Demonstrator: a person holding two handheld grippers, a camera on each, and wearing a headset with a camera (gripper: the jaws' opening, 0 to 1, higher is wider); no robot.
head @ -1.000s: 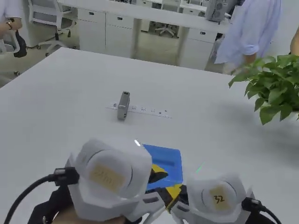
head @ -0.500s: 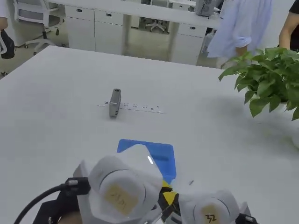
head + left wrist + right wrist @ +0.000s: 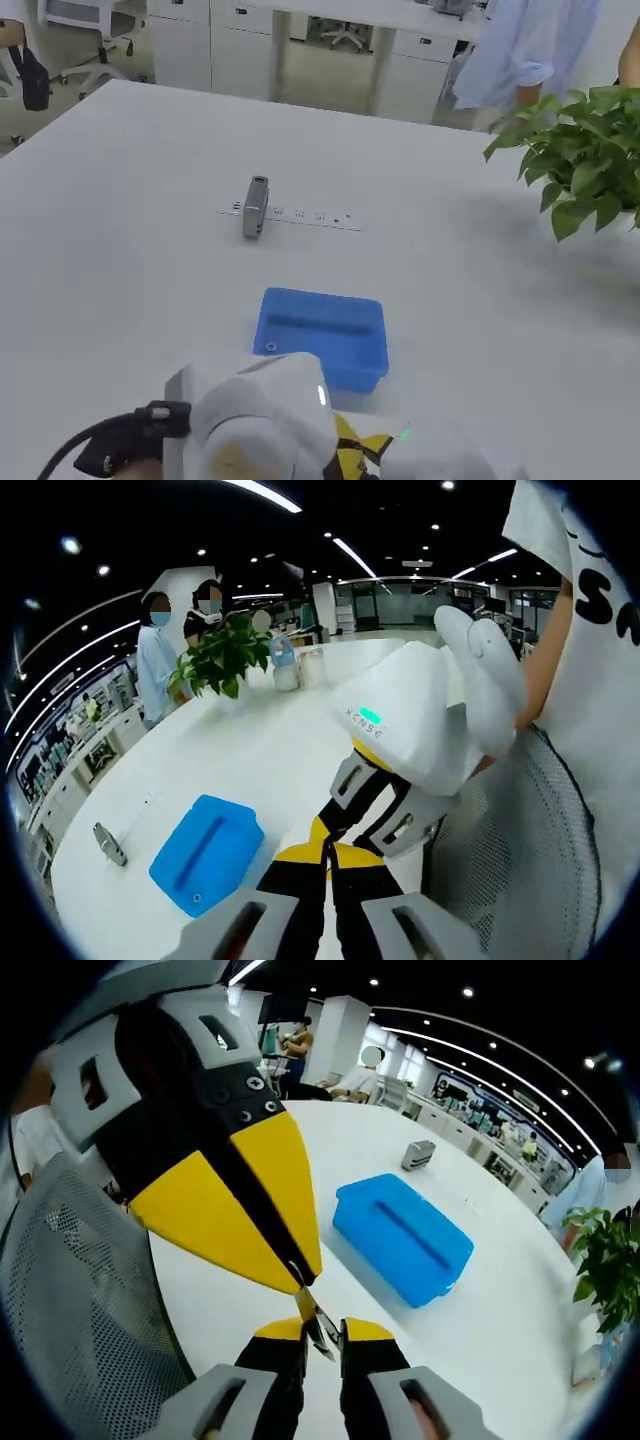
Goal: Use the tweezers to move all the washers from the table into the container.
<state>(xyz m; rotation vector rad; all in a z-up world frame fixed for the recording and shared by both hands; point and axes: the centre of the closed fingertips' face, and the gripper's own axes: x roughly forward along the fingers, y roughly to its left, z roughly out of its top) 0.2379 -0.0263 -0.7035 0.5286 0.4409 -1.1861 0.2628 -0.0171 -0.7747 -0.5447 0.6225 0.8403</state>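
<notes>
Right gripper: jaws almost closed, pinching the thin metal tweezers. Left gripper: jaws pressed together, tip to tip with the right one and touching the tweezers' end; we cannot tell if it grips them. We read "XENSE" on the right gripper's white housing, beside a green light. The blue container sits on the white table just ahead, with a small ring in its near-left corner. Farther off, a grey block lies by a row of tiny bits, too small to name. Potted plant on the right. Office desks and standing people behind.
</notes>
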